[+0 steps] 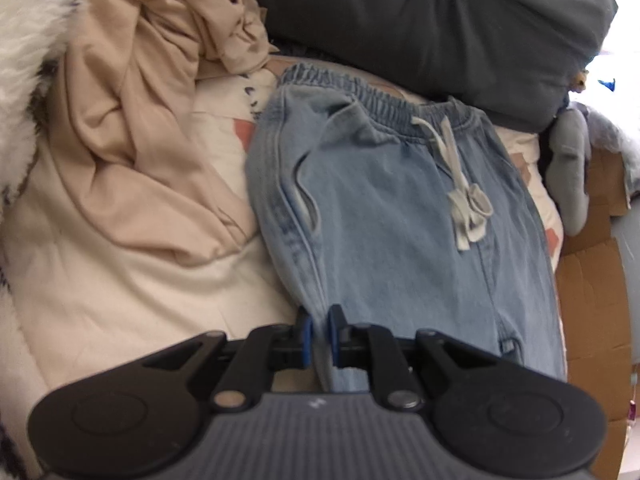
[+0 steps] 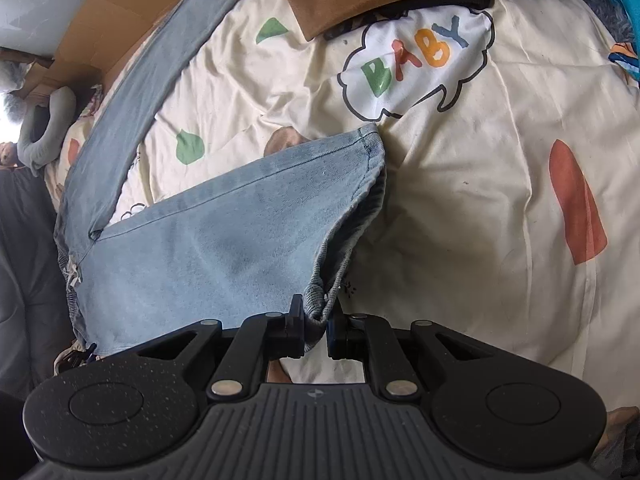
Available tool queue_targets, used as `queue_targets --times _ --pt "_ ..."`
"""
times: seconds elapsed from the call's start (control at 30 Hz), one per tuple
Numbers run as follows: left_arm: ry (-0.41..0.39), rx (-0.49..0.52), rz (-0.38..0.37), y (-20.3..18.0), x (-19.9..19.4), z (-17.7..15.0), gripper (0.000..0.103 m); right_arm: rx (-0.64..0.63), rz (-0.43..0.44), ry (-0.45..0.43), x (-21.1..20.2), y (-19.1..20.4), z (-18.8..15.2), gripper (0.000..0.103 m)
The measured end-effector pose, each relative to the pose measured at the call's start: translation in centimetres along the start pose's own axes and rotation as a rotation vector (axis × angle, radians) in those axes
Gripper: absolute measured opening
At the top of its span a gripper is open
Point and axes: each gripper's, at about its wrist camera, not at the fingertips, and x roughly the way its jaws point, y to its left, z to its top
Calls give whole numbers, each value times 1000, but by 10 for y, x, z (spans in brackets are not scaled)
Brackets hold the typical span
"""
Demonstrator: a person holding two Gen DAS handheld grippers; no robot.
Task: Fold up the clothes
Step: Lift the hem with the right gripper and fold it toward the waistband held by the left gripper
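Both grippers, left (image 1: 318, 328) & right (image 2: 316, 320), pinch the jeans (image 1: 380, 216) on the bed (image 2: 480, 200); leg-over-leg fold underway, next needs aligning legs.

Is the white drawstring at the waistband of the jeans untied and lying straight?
No, in the left wrist view the drawstring on the jeans is tied in a bow below the elastic waistband.

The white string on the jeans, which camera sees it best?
The left wrist view. There the white string hangs in the open below the stretchy waistband. The right wrist view shows only the legs of the jeans, no string.
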Motion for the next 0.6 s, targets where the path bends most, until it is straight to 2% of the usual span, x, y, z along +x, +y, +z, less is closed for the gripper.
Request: queue_targets --times 0.33,0.6 --pt "42 20 -4 2 19 37 12 37 -16 1 -3 7 24 8" --pt "19 46 -23 -40 -8 53 11 41 7 -49 -18 38 77 8"
